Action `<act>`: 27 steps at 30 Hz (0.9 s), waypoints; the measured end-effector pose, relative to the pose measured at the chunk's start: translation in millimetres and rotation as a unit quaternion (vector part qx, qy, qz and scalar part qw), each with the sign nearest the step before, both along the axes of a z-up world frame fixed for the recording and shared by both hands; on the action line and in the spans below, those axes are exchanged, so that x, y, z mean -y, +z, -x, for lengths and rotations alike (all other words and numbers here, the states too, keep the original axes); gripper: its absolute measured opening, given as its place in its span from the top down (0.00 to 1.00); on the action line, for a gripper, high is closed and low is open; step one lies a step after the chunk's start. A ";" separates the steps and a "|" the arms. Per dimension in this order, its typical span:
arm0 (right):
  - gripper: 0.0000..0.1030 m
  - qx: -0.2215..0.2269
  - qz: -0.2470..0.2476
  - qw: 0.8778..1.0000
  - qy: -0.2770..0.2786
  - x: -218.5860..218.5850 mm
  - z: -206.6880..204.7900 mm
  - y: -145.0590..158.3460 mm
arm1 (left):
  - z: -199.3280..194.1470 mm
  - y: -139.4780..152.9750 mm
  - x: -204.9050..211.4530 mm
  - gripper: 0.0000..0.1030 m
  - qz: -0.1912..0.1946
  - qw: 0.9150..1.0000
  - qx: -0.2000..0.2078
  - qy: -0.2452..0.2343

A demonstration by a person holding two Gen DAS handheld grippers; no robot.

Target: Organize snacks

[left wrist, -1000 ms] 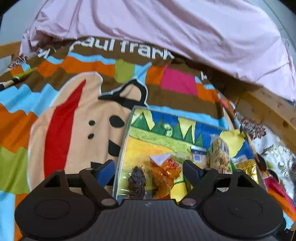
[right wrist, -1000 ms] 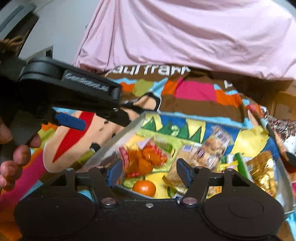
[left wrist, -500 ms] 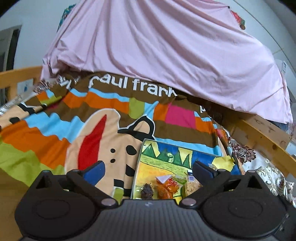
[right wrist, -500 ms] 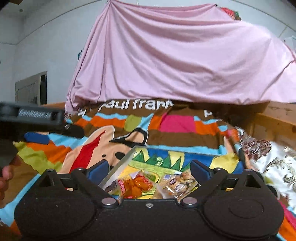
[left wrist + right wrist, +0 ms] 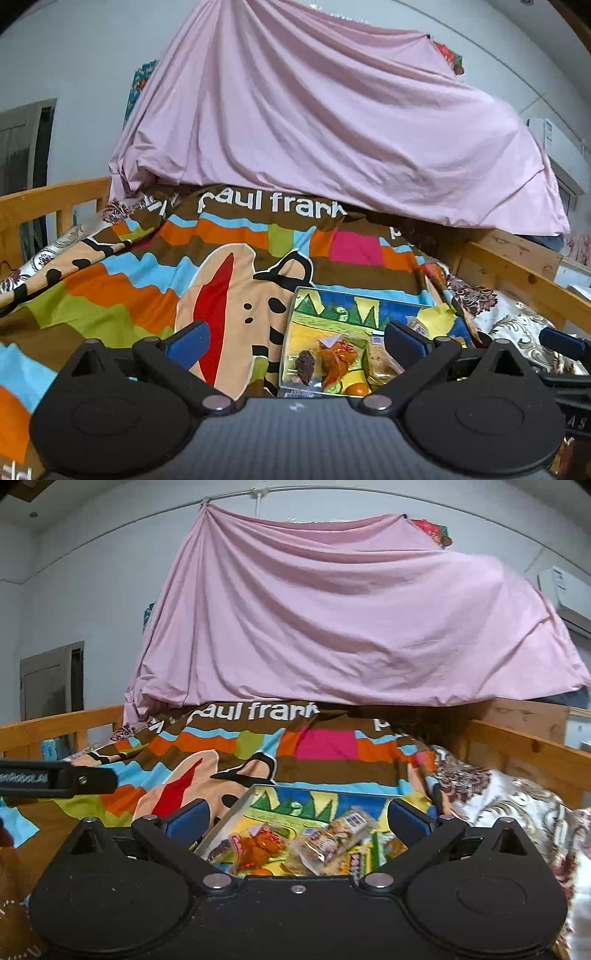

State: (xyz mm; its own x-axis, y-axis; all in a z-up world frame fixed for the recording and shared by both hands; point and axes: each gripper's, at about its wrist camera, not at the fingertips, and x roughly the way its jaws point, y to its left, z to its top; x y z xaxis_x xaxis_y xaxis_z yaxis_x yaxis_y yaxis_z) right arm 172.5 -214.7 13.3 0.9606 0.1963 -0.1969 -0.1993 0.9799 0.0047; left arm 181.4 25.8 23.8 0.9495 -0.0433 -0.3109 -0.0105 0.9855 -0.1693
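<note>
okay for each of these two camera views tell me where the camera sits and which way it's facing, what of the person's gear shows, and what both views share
Left wrist view: on the left claw, facing along the bed to the draped pink sheet; its open blue-padded fingers show, with the other claw's blue tip at right.
Right wrist view: on the right claw, facing likewise; its open fingers show, the left claw's black arm at left.
Shared: colourful picture-printed snack tray, striped cartoon blanket, wooden bed rails.

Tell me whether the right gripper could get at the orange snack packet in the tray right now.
Probably yes: the right gripper is open and empty, the orange snack packet lies uncovered in the tray just below and ahead, with nothing between them.
</note>
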 end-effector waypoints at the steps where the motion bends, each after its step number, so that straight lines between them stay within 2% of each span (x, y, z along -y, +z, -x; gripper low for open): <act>1: 0.01 0.000 -0.001 1.000 -0.003 2.1 4.9 0.3 | 6.6 -0.3 1.7 0.00 -0.002 1.000 0.004 0.001; 8: 0.01 0.009 -0.001 1.000 -0.021 10.5 36.0 1.2 | 38.2 -8.2 12.4 0.00 -0.018 1.000 0.018 -0.009; 27: 0.01 -0.010 0.002 0.999 -0.054 18.5 102.4 -16.4 | 96.7 -27.3 13.0 0.00 -0.028 1.000 0.011 -0.009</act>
State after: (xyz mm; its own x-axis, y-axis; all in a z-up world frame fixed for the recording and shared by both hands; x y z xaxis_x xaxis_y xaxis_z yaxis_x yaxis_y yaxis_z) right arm 70.1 -233.2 -3.0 0.9721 0.0918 -0.2161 -0.0934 0.9956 0.0028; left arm 84.8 12.8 -3.5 0.9552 -0.0442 -0.2927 0.0111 0.9934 -0.1140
